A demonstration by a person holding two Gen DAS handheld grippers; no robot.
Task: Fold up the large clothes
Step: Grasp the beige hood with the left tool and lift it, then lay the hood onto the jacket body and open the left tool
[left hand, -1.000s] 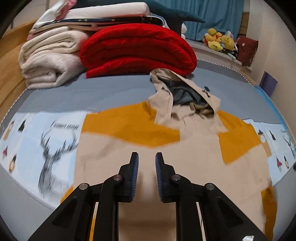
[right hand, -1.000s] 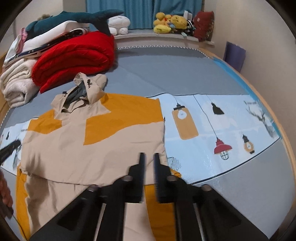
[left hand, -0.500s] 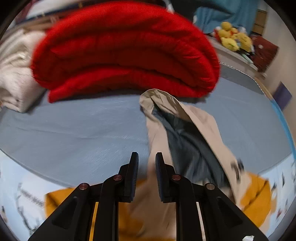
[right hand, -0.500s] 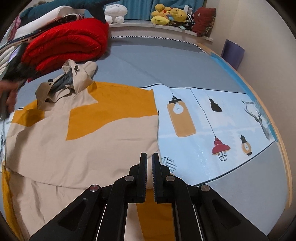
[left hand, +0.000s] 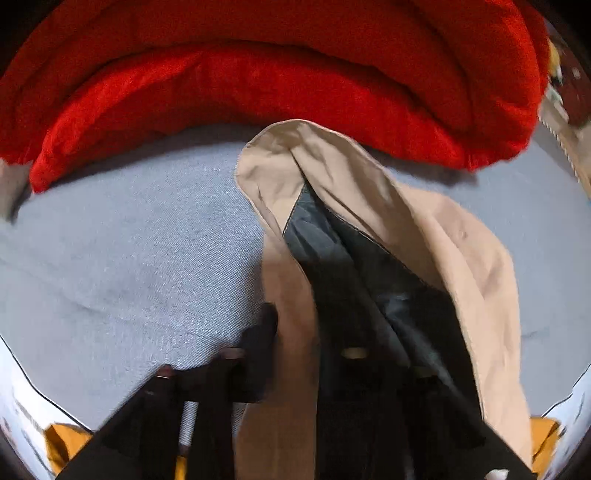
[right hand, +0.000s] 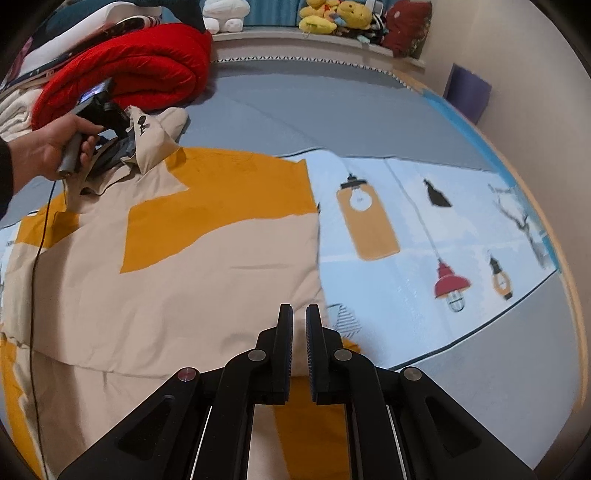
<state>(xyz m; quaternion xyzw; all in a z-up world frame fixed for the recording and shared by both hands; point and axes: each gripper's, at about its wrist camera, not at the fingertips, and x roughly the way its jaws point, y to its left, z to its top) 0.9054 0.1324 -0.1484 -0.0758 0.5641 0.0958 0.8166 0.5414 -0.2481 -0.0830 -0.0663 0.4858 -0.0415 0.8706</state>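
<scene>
bed (right hand: 332,110): grey cover, pale blue sheet with lamp prints across it; everything sits on it
jacket (right hand: 166,266): beige with orange panels, flat on the bed, sleeves folded in, its right edge beside the orange lamp print
red blanket (left hand: 258,74): folded roll just past the hood, at the head end of the bed; white bedding stacked beside it
hood (left hand: 369,192): beige, dark lining showing, lifted off the bed at the jacket's top end, tip close to the red blanket
my left gripper (left hand: 291,332): blurred; jaws just closed on the hood's left rim, one finger outside the beige cloth, the other inside against the lining
left hand (right hand: 48,147): on the gripper handle at the hood, dark sleeve, cable trailing over the jacket
my right gripper (right hand: 299,325): jaws nearly together with a thin gap, over the jacket's lower right corner; cannot tell if cloth is pinched
plush toys (right hand: 332,18): on the ledge beyond the bed
</scene>
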